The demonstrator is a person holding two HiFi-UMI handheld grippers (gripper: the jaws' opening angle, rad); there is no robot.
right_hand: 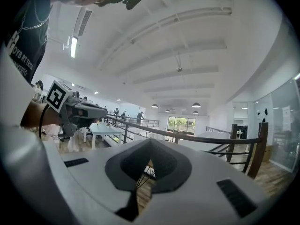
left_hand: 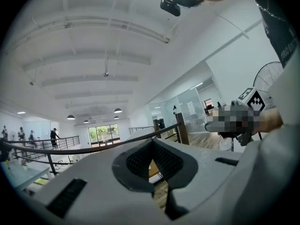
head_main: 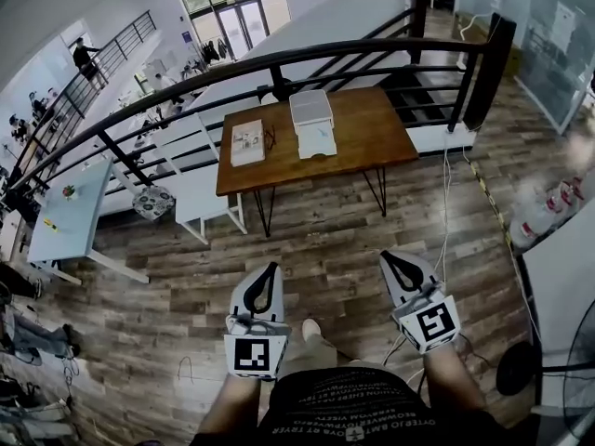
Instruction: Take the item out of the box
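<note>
- While the person stands well apart from the tabletop (head_main: 372,130), the left gripper (head_main: 270,269) is held level over the wooden floor (head_main: 325,235). Its fingers are pressed together with nothing between them, and the left gripper view shows only the railing (left_hand: 93,149) beyond the tips.
- On the left part of the tabletop lies a flat pale box (head_main: 247,142). It is too small here to tell what is on it.
- Near the middle, at the far edge, stands a white box (head_main: 311,108). Just in front of it lies a white flat piece (head_main: 317,141), perhaps its lid or a second tray. The item to take out cannot be seen from this place; I judge it is inside one of these boxes.
- The right gripper (head_main: 390,260), also level, has its fingers closed and empty.
- The step in hand, as I judge it, is the approach. To do it well, come close until the boxes are in easy reach, then spread the fingers before lowering — closed tips would only push the box. One gripper can steady the box wall while the other takes the item.
</note>
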